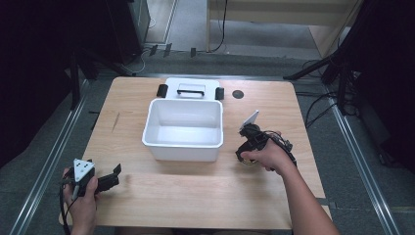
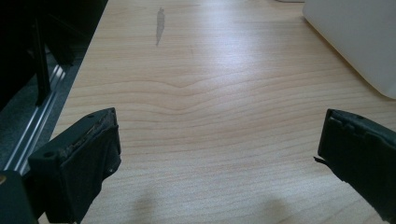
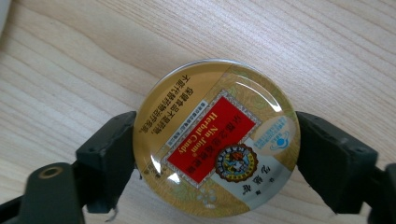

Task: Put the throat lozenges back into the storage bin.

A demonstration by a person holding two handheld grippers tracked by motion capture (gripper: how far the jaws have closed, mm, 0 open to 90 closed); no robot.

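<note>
Candy tin (image 3: 215, 138), round and glossy, sits clamped across its rim between the right gripper (image 3: 215, 154) jaws, low over the tabletop (image 3: 327, 51) at the white bin's (image 1: 183, 129) four o'clock. With so slim a hold on slick metal, it could tilt or slip free during a lift. Left gripper (image 2: 219, 154) rests wide open, holding nothing.

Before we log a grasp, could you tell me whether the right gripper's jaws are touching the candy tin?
Touching: in the right gripper view, both black jaws of the right gripper press against opposite edges of the candy tin.

On the table (image 1: 195, 196) I count 1 white bin (image 1: 183, 128) at centre, 1 lid (image 1: 191, 90) at 12 o'clock, 1 candy tin (image 3: 215, 138) at 4 o'clock, and 2 grippers: left (image 1: 116, 175), right (image 1: 246, 157).
</note>
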